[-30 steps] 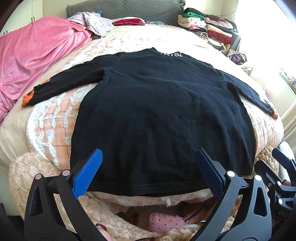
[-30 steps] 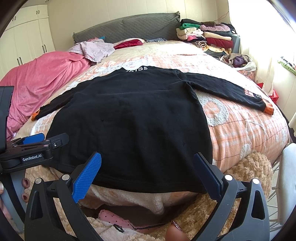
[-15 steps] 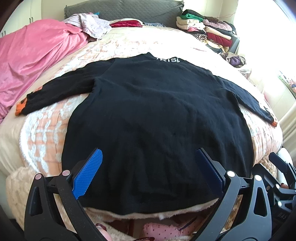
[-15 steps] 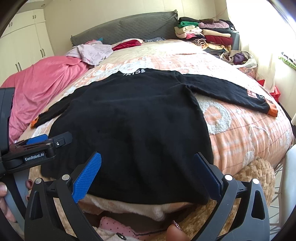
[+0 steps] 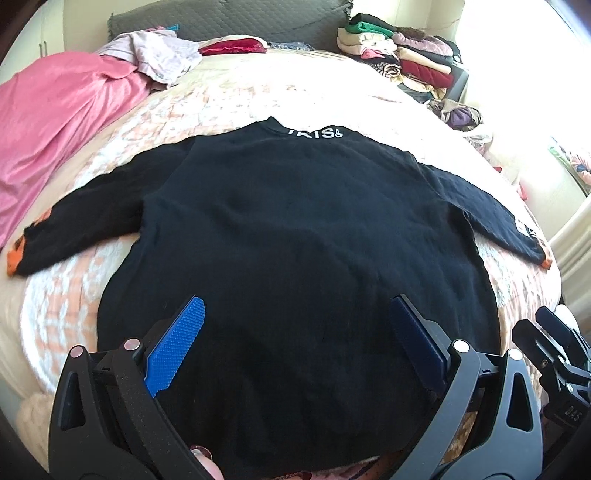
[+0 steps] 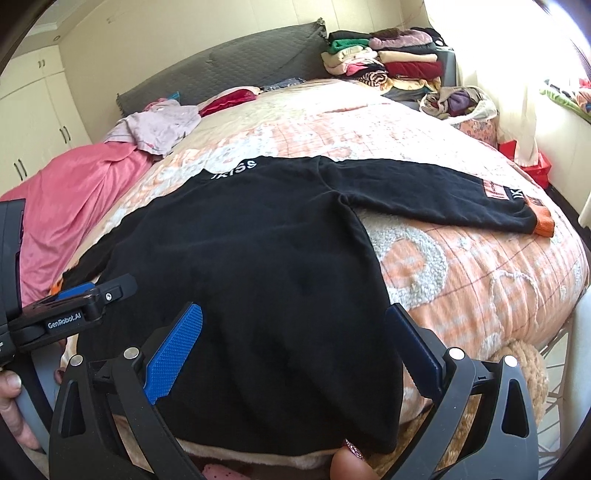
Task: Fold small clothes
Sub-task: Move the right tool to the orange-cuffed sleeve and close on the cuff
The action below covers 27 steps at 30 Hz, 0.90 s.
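A black long-sleeved sweater (image 5: 295, 229) lies flat on the bed, back up, white lettering at the collar, both sleeves spread out with orange cuffs. It also shows in the right wrist view (image 6: 258, 258), its right sleeve (image 6: 443, 195) stretched toward the bed's right side. My left gripper (image 5: 295, 332) is open above the sweater's lower hem area, holding nothing. My right gripper (image 6: 295, 339) is open above the hem's right part, holding nothing. The left gripper's body (image 6: 70, 314) shows at the left of the right wrist view.
A pink blanket (image 5: 55, 122) lies on the bed's left side. Loose clothes (image 5: 155, 55) lie near the grey headboard (image 5: 221, 22). A pile of folded clothes (image 5: 399, 55) stands at the far right. A peach patterned bedspread (image 6: 480, 277) covers the bed.
Both grippers have moved forward over the sweater, from just off the bed's near edge to above the hem. Both stayed open. The sweater has not moved.
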Available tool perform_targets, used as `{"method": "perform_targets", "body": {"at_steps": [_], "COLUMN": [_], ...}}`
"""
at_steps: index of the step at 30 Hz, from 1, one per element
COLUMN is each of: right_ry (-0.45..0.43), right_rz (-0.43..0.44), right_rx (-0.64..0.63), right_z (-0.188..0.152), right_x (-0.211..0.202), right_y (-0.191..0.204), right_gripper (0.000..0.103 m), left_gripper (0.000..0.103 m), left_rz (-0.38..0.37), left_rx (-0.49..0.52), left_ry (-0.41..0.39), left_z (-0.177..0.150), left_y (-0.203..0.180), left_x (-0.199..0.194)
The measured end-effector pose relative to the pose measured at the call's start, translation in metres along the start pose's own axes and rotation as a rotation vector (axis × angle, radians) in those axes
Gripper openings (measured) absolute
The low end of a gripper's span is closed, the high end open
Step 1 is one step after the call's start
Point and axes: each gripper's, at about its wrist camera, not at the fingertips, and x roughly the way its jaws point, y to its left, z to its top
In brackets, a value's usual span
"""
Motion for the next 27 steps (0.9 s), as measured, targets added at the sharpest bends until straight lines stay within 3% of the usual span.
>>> {"method": "perform_targets", "body": {"at_steps": [16,27], "right_ry": [-0.016,-0.030], "right_rz": [-0.072,-0.153], "right_rx": [0.111,0.254], "right_z": [0.040,0.064], "right_x": [0.023,0.036], "right_y": [-0.049,-0.107], "right_gripper": [0.099,0.099], "left_gripper": [0.094,0.094], "left_rz": [-0.029,0.019], "left_rx": [0.001,-0.036], "left_ry": [0.011,-0.026], "left_z": [0.065,0.123], "left_y": [-0.010,0.016], "left_x": [0.033,0.051]}}
